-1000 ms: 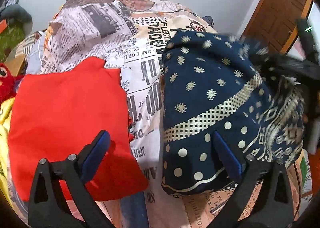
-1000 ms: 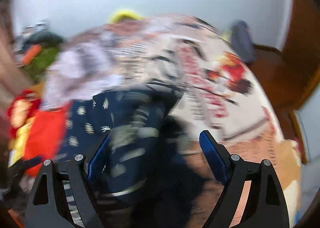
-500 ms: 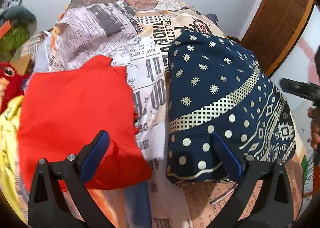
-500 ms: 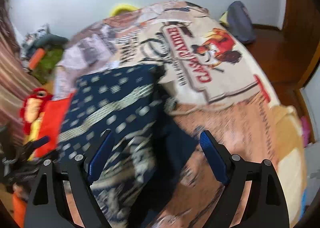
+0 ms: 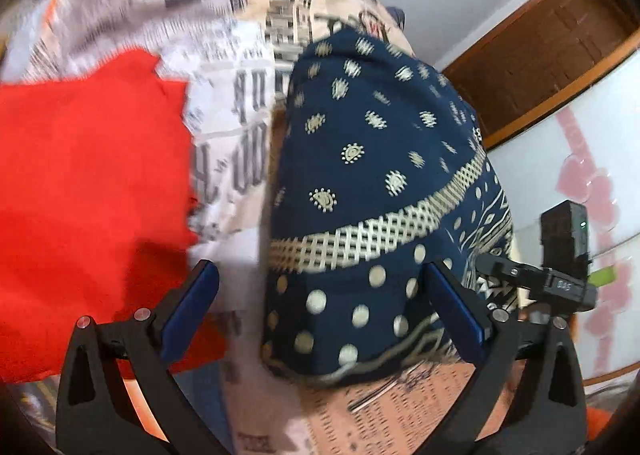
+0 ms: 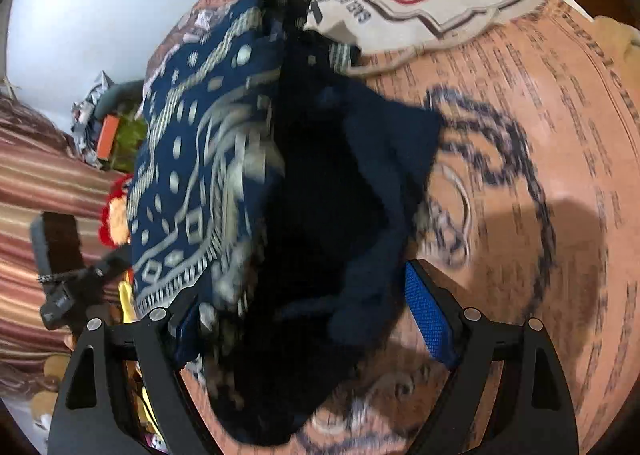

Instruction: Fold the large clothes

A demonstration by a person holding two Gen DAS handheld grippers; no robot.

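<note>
A folded navy garment (image 5: pixel 360 159) with cream dots and a lattice band lies on the newspaper-print bedsheet (image 5: pixel 236 143). My left gripper (image 5: pixel 320 275) hovers open over its near end; the right pad sits above the dotted corner and the left pad above bare sheet. In the right wrist view the same navy garment (image 6: pixel 192 159) shows its plain dark underlayer (image 6: pixel 332 191) spilling to the right. My right gripper (image 6: pixel 304 287) stands open low over that dark fold, with cloth lying between the fingers and covering part of the left pad.
A folded red cloth (image 5: pixel 88 195) lies left of the navy garment. A wooden door (image 5: pixel 560 39) and a white wall are at the right. Past the bed's left side are a striped curtain (image 6: pixel 40 183), a red soft toy (image 6: pixel 116 211) and clutter.
My right gripper has dropped and closed in on the garment's dark side, which now fills the space between its fingers. The left gripper tilted and edged nearer the garment's near end.
</note>
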